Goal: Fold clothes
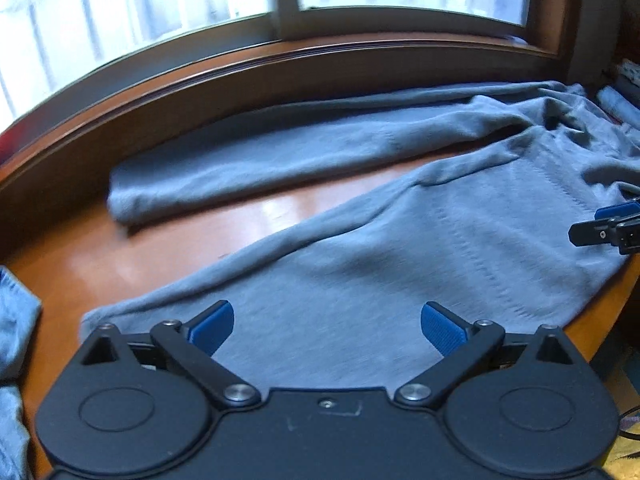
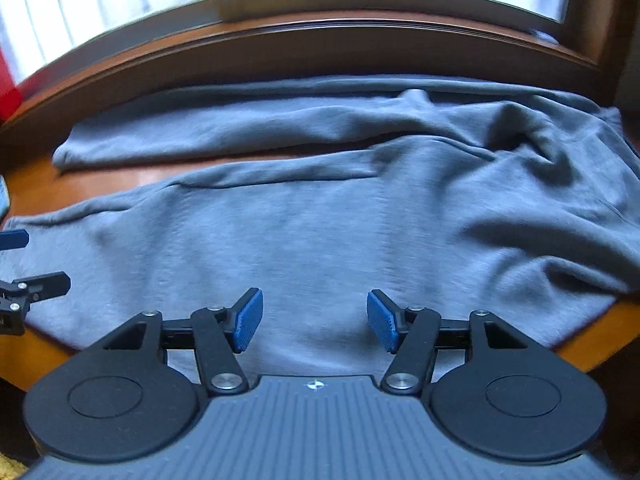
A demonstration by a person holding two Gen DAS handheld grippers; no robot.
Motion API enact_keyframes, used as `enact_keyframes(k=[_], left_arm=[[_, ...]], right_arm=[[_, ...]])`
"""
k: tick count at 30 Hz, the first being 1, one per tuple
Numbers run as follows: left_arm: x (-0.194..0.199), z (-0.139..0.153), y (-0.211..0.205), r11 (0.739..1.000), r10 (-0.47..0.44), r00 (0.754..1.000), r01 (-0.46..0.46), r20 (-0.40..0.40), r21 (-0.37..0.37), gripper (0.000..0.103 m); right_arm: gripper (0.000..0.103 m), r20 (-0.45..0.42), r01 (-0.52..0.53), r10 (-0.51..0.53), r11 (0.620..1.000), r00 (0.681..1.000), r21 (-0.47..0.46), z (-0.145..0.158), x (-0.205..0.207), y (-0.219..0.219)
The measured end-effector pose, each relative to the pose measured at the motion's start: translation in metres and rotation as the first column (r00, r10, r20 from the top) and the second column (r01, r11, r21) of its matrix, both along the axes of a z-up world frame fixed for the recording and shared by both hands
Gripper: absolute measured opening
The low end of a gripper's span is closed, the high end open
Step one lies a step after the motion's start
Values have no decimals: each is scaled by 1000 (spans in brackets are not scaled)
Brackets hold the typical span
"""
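Blue ribbed pads on my left gripper stand as wide apart as they go, nothing between them, only grey cloth beneath. My right gripper is about half open, also holding nothing; I judge both are free so I can pick fresh grab points.

Landmark: the grey trousers, spread flat on the wooden table. Both grippers hover over the near leg, left toward the cuff end, right toward the waist end. The far leg lies beyond the near one, against the window sill, with a wedge of bare table between the two legs. The waist is rumpled. I read the spread as preparation for laying one leg over the other.

A second grey garment sits left of the trouser cuffs, apart.
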State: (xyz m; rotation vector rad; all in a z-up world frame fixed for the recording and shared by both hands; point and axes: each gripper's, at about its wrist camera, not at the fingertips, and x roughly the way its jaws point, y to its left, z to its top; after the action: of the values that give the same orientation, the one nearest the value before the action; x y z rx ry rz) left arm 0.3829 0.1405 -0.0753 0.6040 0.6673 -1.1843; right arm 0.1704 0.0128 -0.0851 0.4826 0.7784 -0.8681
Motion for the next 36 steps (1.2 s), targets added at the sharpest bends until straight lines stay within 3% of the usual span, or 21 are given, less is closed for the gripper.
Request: enact_keyframes(k=[9,17,21,25,30,33,36], left_arm=[[-121,2,-68,998,-69,996,69,57,12,100],[-220,-2,-150,998,-69,997,69,30,14,100],[-248,3,-173,997,-72,996,70,50,38,100],[-261,7,-201,997,-70,992,67,100,32,100],[-276,0,-255,994,-107,990,109,93,-18,100],[-286,-9,-288,991,-130,989,131,66,-9,100],[-297,-18,-312,988,-149,984,146,96,38,100]], right_arm=[[63,96,147,-140,987,986,-72,3,-133,-41],[63,135,270,-248,946,959,-179,9,-266,-153],[63,142,324,-301,928,943,-184,12,-285,-213],[63,232,371,-331,915,915,-159,17,-313,-265],[63,261,276,-228,947,938,-163,27,-308,-320],[63,207,185,-149,969,967,-166,24,-294,-352],[63,165,139,-112,976,980,-165,14,-283,-389]])
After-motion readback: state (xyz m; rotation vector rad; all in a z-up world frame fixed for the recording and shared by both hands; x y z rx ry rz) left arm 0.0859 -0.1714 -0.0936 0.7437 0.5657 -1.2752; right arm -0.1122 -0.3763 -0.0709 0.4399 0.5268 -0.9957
